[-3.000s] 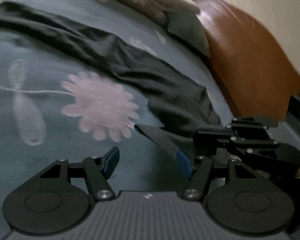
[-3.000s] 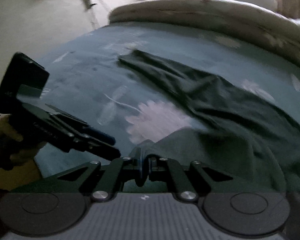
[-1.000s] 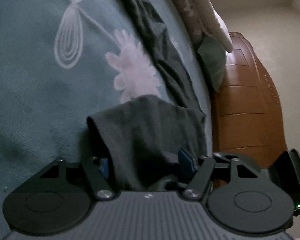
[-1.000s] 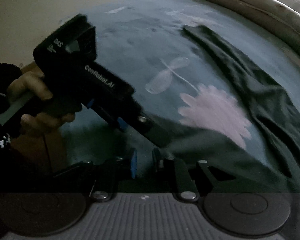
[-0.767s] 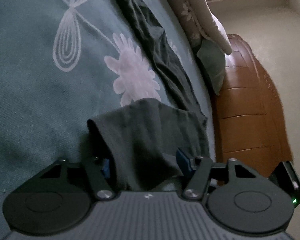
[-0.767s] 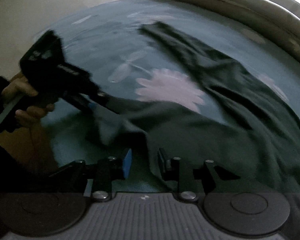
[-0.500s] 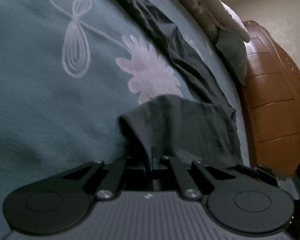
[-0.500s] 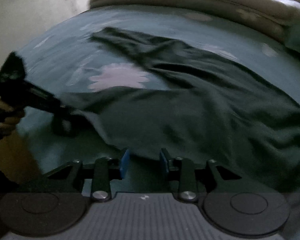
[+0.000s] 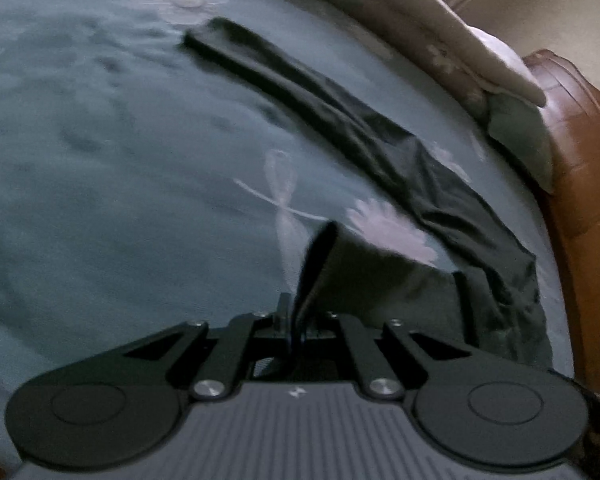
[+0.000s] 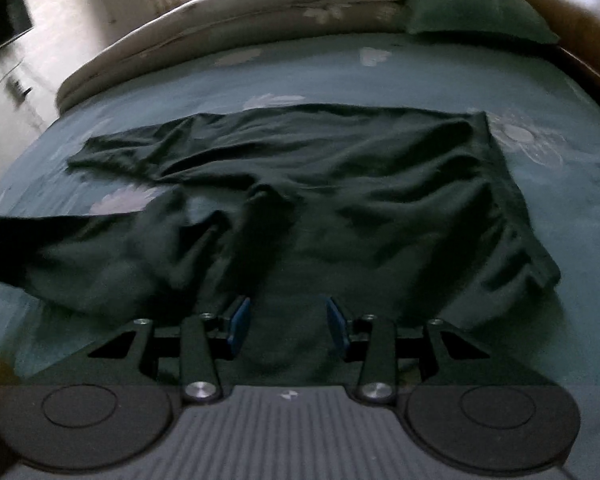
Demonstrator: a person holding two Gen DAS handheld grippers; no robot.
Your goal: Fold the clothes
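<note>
A dark green long-sleeved shirt [image 10: 340, 184] lies spread on a teal flowered bedspread [image 9: 100, 200]. My left gripper [image 9: 290, 320] is shut on the cuff of the near sleeve [image 9: 380, 280] and holds it lifted off the bed. The other sleeve [image 9: 300, 80] stretches away across the bedspread. In the right wrist view that held sleeve end [image 10: 12, 240] reaches the left edge. My right gripper [image 10: 288, 320] hovers over the shirt's near edge. Its jaws are opening; dark fabric lies below the gap, and the blue pads [image 10: 238, 320] do not press on it.
A rolled pale quilt [image 10: 240, 32] and a green pillow [image 10: 480, 4] lie along the far side of the bed. A brown wooden headboard [image 9: 580, 160] bounds the right side. A dark screen [image 10: 4, 20] hangs on the wall at the left.
My left gripper closed on the sleeve cuff and raised it. My right gripper released the fabric, swung right over the shirt body, and its jaws widened.
</note>
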